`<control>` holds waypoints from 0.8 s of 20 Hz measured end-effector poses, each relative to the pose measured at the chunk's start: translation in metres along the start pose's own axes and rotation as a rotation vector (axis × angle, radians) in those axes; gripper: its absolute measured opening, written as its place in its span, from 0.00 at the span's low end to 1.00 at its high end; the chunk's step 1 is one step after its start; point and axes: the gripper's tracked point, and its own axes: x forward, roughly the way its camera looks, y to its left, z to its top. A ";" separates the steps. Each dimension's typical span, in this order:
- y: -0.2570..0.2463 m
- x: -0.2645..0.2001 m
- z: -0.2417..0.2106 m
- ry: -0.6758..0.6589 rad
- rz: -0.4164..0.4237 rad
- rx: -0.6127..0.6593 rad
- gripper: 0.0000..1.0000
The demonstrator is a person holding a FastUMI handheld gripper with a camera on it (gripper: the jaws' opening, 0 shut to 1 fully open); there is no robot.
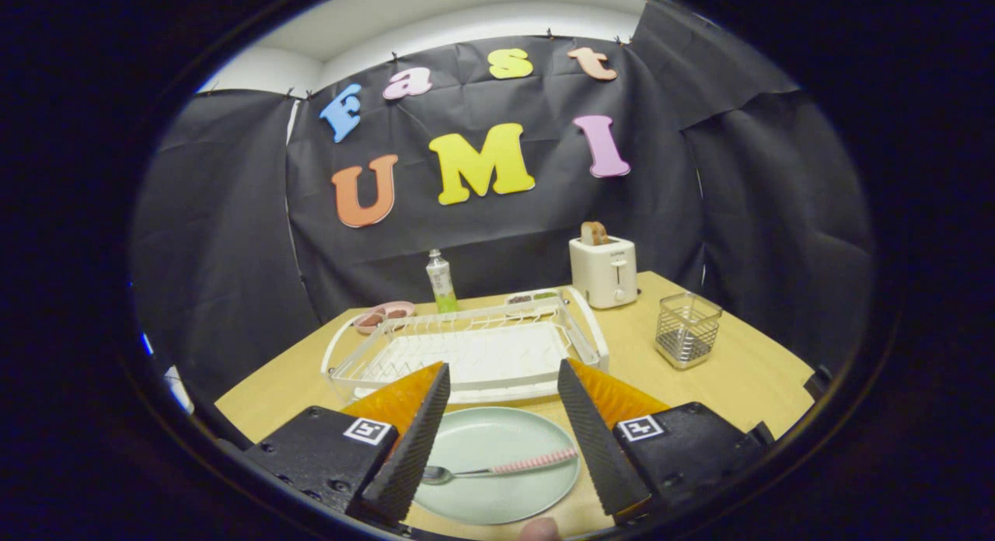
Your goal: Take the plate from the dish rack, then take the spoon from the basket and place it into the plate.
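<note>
Lying across the pale green plate (497, 479) is the spoon (501, 469), and both are seen between the two fingers of the gripper (504, 440). The gripper is spread wide open and nothing is held in it; neither finger touches the spoon. The spoon's long axis runs almost crosswise to the fingers: its bowl is pointed toward 9 o'clock, close to the left finger, and its pink striped handle is pointed toward 3 o'clock, tipped a little up toward the right finger. The plate is set on the wooden table (738, 370), just in front of the white dish rack (466, 354), which is seen at 12 o'clock beyond the fingertips. No plate is seen in the rack.

The wire basket (687, 329) is found at 2 o'clock, well apart from the plate, and nothing can be seen sticking out of it. The task looks done, it is judged, so only a pull back from the plate seems to be needed.

A white toaster (604, 270) with bread in it is stood at 1 o'clock behind the rack. A small bottle (441, 282) is stood at 11 o'clock; its label is too small to be read. A pink dish (383, 315) is placed beside it. Square black-and-white marker tags are stuck on the gripper's body, but no words are printed on them.
</note>
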 end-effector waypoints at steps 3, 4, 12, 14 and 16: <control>-0.009 -0.014 0.006 -0.025 0.009 -0.020 0.97; -0.013 -0.021 0.008 -0.035 0.008 -0.030 0.97; -0.036 -0.089 0.018 -0.164 0.000 -0.089 1.00; -0.042 -0.102 0.014 -0.175 -0.009 -0.084 1.00; -0.040 -0.119 0.011 -0.185 -0.002 -0.079 1.00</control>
